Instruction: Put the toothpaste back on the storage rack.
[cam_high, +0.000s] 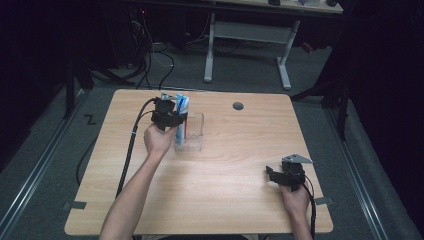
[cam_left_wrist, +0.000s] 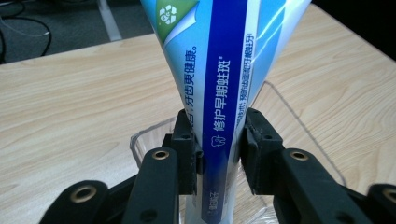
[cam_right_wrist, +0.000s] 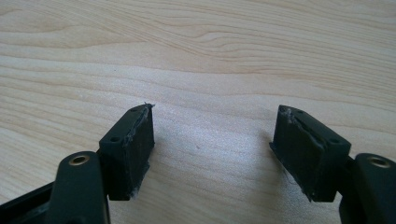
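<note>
A blue and white toothpaste tube (cam_left_wrist: 224, 70) stands upright in a clear plastic box (cam_left_wrist: 140, 140) on the wooden table. My left gripper (cam_left_wrist: 219, 135) is shut on the tube, one pad pressing on each side just above the box's rim. From the high view, the tube (cam_high: 182, 106) rises out of the box (cam_high: 196, 136) at the table's far left, with the left gripper (cam_high: 179, 120) beside it. Near the front right of the table my right gripper (cam_high: 272, 174) rests low over bare wood. Its jaws (cam_right_wrist: 212, 135) are open with nothing between them.
The wooden table (cam_high: 225, 170) has a round cable hole (cam_high: 238, 106) near its far edge. A white-legged desk (cam_high: 247, 35) stands beyond it on the grey floor, with cables (cam_high: 160, 60) lying at the left. Each gripper trails a black cable.
</note>
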